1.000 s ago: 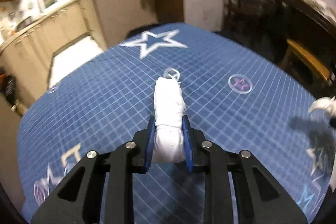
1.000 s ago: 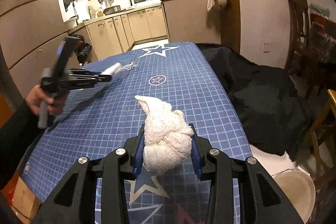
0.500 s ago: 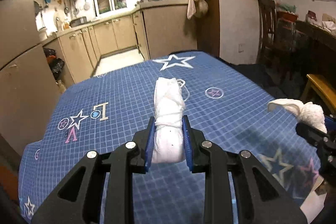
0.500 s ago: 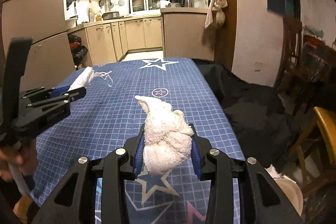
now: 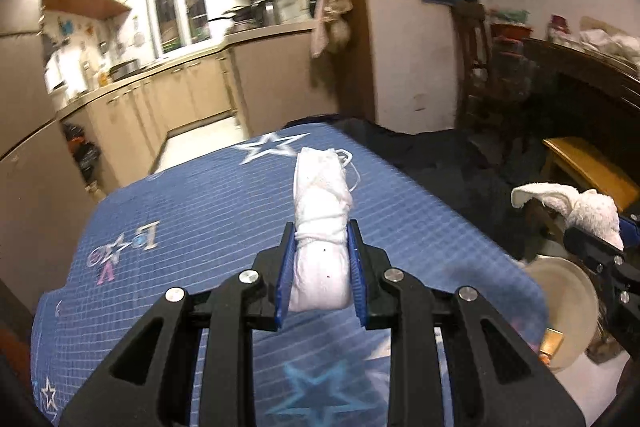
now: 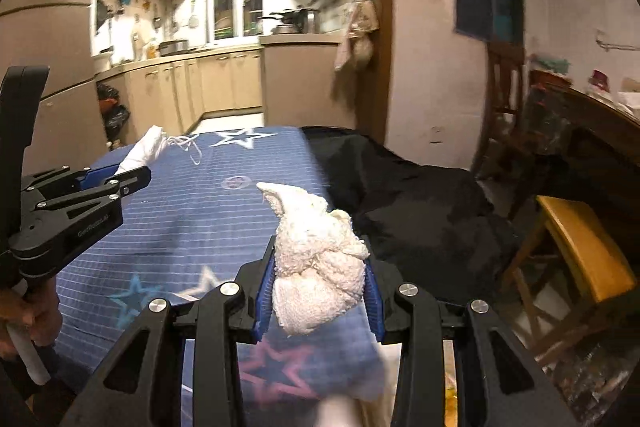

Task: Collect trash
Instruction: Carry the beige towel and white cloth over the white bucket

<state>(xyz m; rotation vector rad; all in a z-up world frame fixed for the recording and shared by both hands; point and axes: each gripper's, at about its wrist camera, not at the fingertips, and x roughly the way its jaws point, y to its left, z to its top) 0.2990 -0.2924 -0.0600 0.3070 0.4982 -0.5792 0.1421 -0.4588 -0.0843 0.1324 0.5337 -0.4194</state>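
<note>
Nearest in the left wrist view, the left gripper [image 5: 319, 273] is seen clamped on a rolled white mask [image 5: 320, 223], its ear loops trailing past the blue pads. In the right wrist view, the right gripper [image 6: 318, 297] is clamped on a crumpled cream rag [image 6: 316, 259]. Both pieces are held above the blue star-printed tablecloth [image 5: 192, 203], near its right edge. Just past that edge, low on the floor, a pale round bin [image 5: 560, 311] is shown, with the rag carried close above it. Further off, a black cloth, a wooden stool and kitchen cabinets are visible. The carrying step is judged to be in hand; next, each gripper would need to be brought over the bin and opened
</note>
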